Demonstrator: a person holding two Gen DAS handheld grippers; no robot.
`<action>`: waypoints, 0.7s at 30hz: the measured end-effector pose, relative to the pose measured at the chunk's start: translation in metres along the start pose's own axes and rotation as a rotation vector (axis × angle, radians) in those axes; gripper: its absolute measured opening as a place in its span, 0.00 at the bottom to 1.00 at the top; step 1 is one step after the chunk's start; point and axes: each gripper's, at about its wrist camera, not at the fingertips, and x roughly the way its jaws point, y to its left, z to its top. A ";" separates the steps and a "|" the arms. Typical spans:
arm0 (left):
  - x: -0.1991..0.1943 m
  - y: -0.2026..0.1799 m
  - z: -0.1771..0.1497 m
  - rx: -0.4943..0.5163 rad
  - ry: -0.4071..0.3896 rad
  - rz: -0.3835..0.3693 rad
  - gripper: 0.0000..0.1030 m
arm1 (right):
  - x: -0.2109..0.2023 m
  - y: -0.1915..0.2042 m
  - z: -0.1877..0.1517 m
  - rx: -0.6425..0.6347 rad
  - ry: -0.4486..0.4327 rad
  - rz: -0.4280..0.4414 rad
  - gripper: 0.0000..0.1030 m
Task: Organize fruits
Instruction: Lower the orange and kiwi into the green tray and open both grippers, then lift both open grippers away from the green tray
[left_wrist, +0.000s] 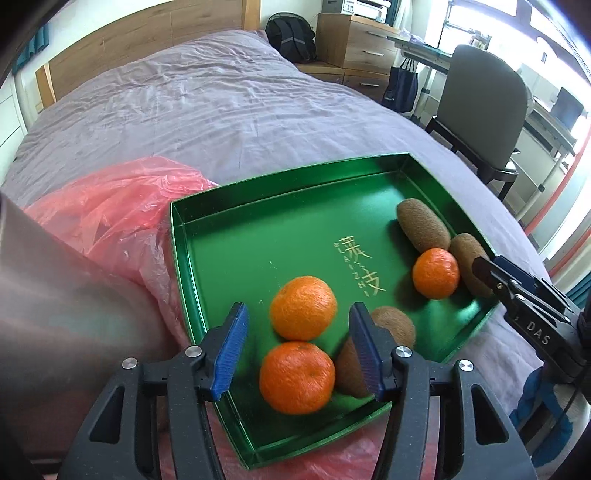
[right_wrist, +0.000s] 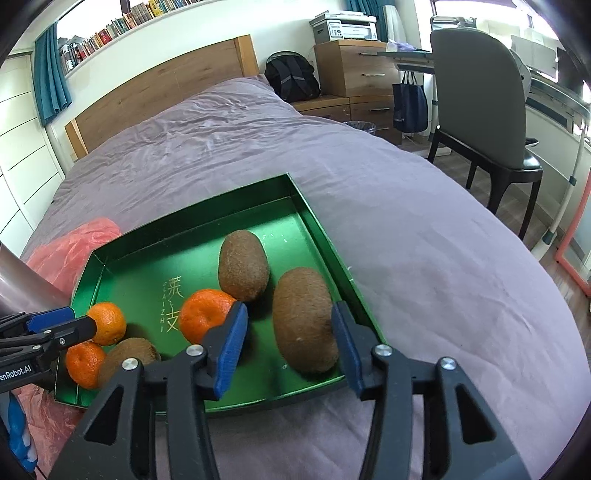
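bed (left_wrist: 207, 99): wrinkled mauve sheet, carries everything. green tray (left_wrist: 229, 236): glossy shallow square, gold lettering mid-floor, sits on sheet; crinkly pink plastic bag (left_wrist: 110, 206) tucked under tray's left edge. In tray: three fuzzy brown oval kiwis, biggest kiwi (right_wrist: 304, 319) by right wall; three dimpled round mandarins, near mandarin (left_wrist: 297, 376) at front wall. left claw (left_wrist: 299, 354) apart, straddles near mandarin, pads clear. right claw (right_wrist: 290, 345) apart, straddles biggest kiwi, contact unclear

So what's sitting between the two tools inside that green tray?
One tangerine, seen from the left wrist, lies between the left gripper and right gripper in the tray.
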 end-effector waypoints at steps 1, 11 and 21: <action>-0.006 -0.002 -0.001 0.002 -0.005 -0.011 0.49 | -0.003 0.000 0.000 -0.001 -0.002 -0.001 0.66; -0.078 -0.018 -0.036 0.044 -0.064 -0.096 0.51 | -0.060 0.011 -0.019 -0.021 -0.024 -0.014 0.74; -0.150 0.012 -0.095 0.029 -0.096 -0.078 0.54 | -0.127 0.049 -0.062 -0.083 -0.055 -0.003 0.87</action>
